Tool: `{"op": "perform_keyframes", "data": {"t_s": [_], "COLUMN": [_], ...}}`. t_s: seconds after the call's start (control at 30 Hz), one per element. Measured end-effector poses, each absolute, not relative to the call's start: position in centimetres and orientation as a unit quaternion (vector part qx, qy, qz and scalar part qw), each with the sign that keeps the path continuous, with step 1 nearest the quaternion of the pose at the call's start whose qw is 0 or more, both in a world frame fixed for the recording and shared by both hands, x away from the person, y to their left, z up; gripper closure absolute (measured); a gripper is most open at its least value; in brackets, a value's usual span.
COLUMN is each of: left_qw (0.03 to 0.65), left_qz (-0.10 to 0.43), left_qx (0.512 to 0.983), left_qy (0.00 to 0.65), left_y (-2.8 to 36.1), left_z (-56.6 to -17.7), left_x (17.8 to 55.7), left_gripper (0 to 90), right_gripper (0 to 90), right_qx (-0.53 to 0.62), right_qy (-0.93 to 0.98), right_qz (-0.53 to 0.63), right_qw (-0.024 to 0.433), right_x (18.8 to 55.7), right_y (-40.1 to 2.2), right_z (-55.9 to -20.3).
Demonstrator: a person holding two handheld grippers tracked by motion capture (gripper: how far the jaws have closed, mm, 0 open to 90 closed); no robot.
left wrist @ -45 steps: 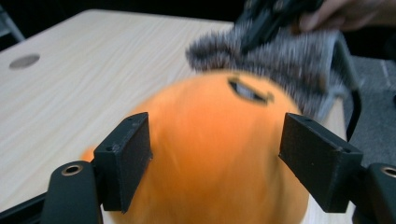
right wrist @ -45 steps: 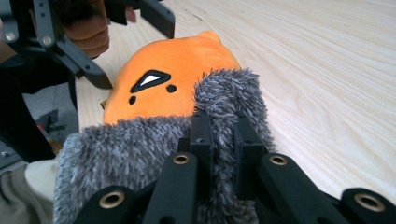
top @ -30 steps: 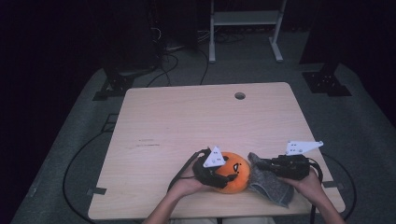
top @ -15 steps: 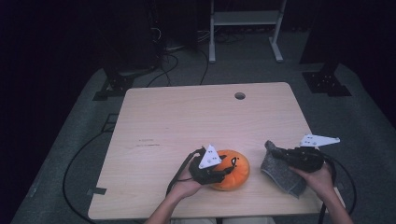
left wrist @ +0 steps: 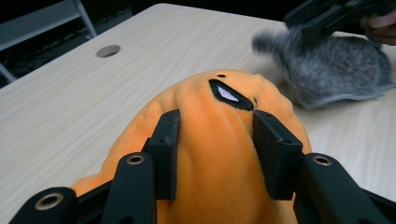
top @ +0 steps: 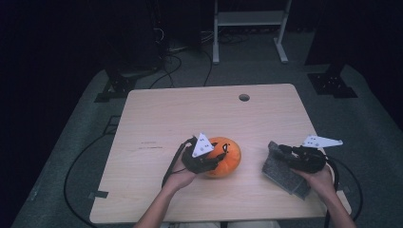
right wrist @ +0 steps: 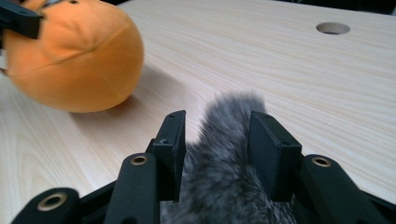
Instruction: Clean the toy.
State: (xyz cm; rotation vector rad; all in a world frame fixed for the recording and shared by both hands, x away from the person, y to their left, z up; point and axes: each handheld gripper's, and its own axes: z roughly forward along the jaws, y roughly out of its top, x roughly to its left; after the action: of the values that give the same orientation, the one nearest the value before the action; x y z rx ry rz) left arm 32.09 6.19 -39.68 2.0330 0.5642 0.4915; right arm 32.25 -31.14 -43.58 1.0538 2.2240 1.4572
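An orange plush ball [top: 230, 154] with a black-and-white eye patch sits near the table's front middle. My left gripper [top: 216, 159] is shut on it, and in the left gripper view its jaws [left wrist: 217, 119] pinch a ridge of the orange plush [left wrist: 210, 186]. A grey furry cloth [top: 280, 172] lies to the right, apart from the plush. My right gripper [top: 285, 151] is over its far end. Its jaws [right wrist: 218, 121] have just been opening, and the grey fur [right wrist: 224, 154] rises loosely between them. The plush [right wrist: 74, 60] shows at upper left there.
The pale wooden table [top: 190, 114] has a round cable hole [top: 244, 97] near its far edge. Cables trail from both grippers over the front edge. A white shelf frame [top: 247, 28] and black stand feet [top: 332, 83] stand on the dark floor behind.
The right gripper carried the grey cloth to the right, away from the plush, and its jaws have spread. The left gripper closed on the plush and shifted it slightly.
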Motion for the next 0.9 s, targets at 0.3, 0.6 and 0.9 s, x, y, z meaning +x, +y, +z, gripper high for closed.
{"op": "perform_keyframes", "data": {"t_s": [0.3,0.6,0.9], "left_qw": [0.458,0.444,0.476], "left_qz": [0.224,0.205,0.206], "left_qx": [0.824,0.833,0.812], "left_qy": [0.247,0.258,0.269], "left_y": [6.2,6.2,8.3], "left_z": [-39.5,-41.1,-40.1], "left_x": [34.5,35.5,34.5], "left_gripper": [54.2,42.6,19.0], "right_gripper": [51.7,47.8,44.5], "right_qx": [0.353,0.341,0.342], "right_qy": [0.769,0.778,0.777], "right_qz": [0.515,0.512,0.514], "right_qw": [0.137,0.126,0.119], "right_x": [32.1,31.9,31.9], "right_y": [-30.8,-30.0,-29.6], "right_z": [-43.4,-43.5,-43.5]}}
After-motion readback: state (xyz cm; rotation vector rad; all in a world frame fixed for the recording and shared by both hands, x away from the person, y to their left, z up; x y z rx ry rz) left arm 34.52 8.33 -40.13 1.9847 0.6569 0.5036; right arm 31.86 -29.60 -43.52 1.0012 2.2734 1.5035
